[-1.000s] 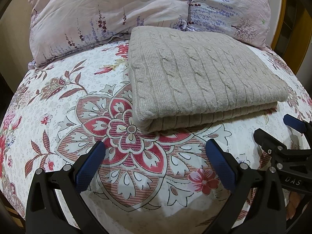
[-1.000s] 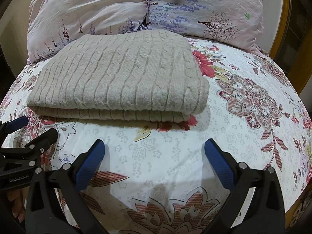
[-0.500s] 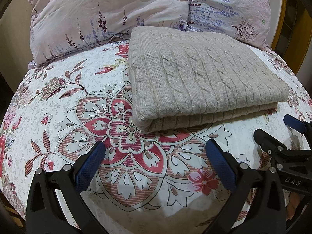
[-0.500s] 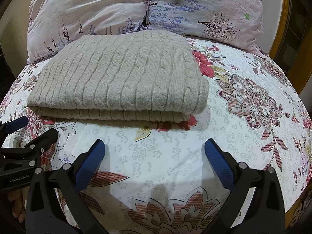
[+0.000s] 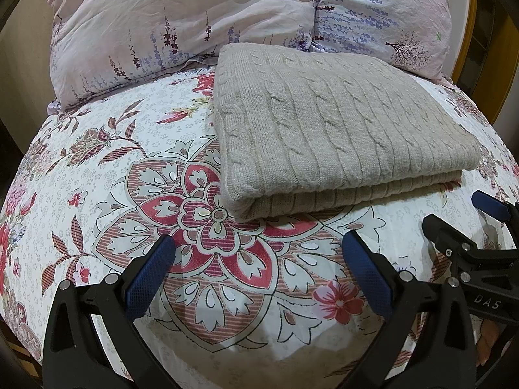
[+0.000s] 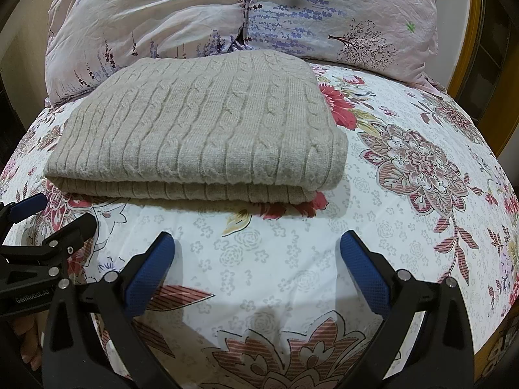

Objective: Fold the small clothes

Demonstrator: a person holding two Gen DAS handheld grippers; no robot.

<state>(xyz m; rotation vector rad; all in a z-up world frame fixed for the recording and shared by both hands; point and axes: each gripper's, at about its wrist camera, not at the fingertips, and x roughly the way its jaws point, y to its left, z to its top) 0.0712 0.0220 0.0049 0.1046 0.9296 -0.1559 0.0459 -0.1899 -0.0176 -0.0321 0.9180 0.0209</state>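
Nearest me, my left gripper (image 5: pixel 258 253) hangs wide open and empty over the floral bedspread (image 5: pixel 107 175), and my right gripper (image 6: pixel 256 249) is just as open beside it. Just beyond both lies the beige cable-knit sweater (image 5: pixel 327 129), already folded into a flat rectangle, long axis running left to right. Its left end faces my left gripper, its right end my right, about equally near. Behind it sit two pillows (image 6: pixel 155 22).
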